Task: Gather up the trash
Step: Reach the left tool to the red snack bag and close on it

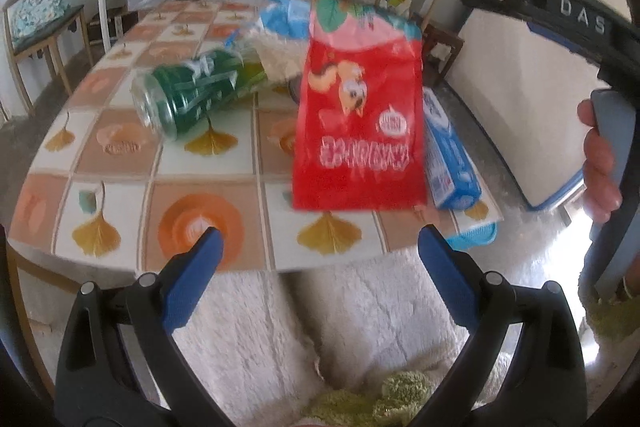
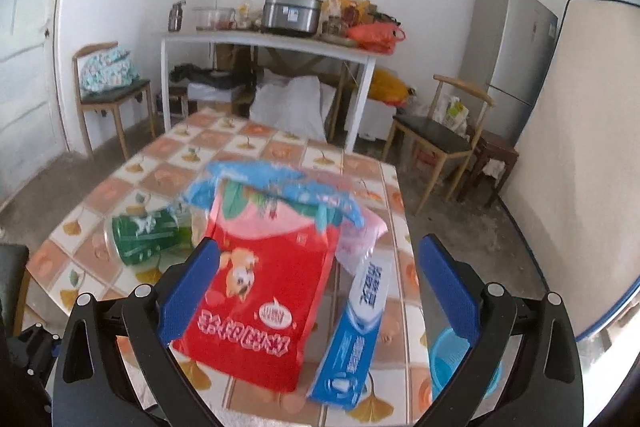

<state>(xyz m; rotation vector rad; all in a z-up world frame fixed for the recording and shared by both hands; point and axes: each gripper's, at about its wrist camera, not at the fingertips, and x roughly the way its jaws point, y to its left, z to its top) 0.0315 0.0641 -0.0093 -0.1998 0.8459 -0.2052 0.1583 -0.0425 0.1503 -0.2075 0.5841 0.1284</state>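
Both my left hand-held gripper (image 1: 318, 247) and right hand-held gripper (image 2: 320, 259) were released and empty, short of the trash on the desk (image 1: 120, 155). The red snack bag (image 1: 360, 115) lay between the green bottle (image 1: 192, 95) and the blue toothpaste box (image 2: 356, 331). I judged that a careless grab could nudge the box over the near edge or set the bottle rolling

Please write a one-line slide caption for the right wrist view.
Open right tool above a red snack bag, blue box and green bottle on the patterned table.
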